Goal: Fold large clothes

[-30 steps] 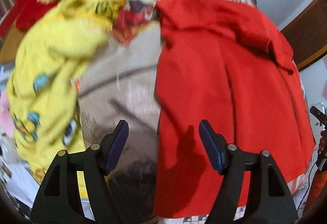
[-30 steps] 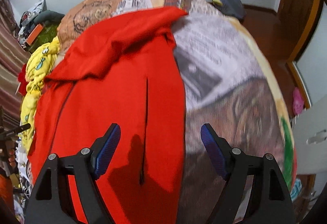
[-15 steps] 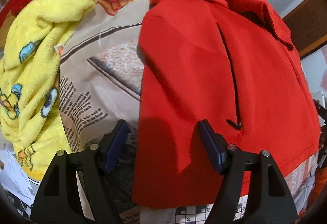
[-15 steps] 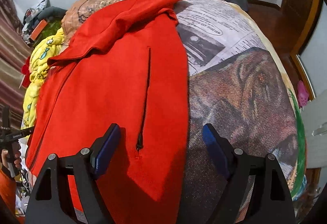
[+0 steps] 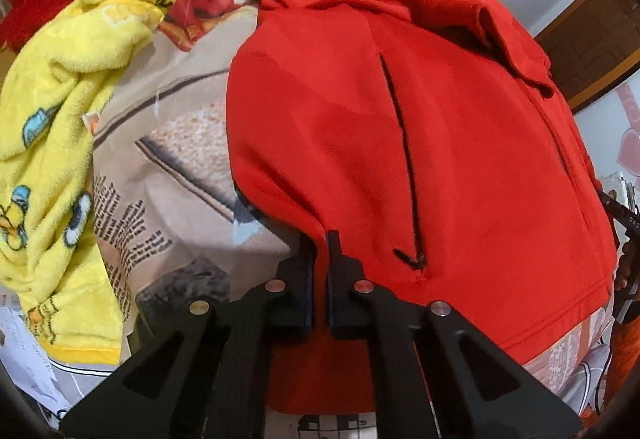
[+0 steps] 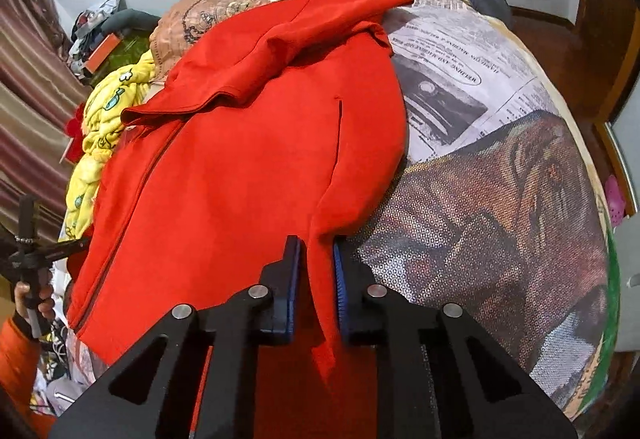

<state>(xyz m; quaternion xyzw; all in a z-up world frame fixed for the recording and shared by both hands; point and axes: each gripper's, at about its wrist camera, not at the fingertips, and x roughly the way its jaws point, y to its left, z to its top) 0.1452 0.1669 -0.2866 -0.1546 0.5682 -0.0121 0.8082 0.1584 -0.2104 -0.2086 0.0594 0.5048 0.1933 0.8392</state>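
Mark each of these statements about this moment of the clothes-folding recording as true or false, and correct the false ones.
1. Both tongs are shut on the red jacket. True: the left tongs pinch its near left edge, the right tongs its near right edge.
2. The red jacket hangs in the air above the bed. False: it lies spread on the printed bedspread, lifted only where it is pinched.
3. A yellow fleece garment lies beside the jacket. True.
4. The yellow fleece garment covers the jacket's collar. False: it lies apart, with bedspread showing between them.
5. The jacket's pocket zipper faces up. True.
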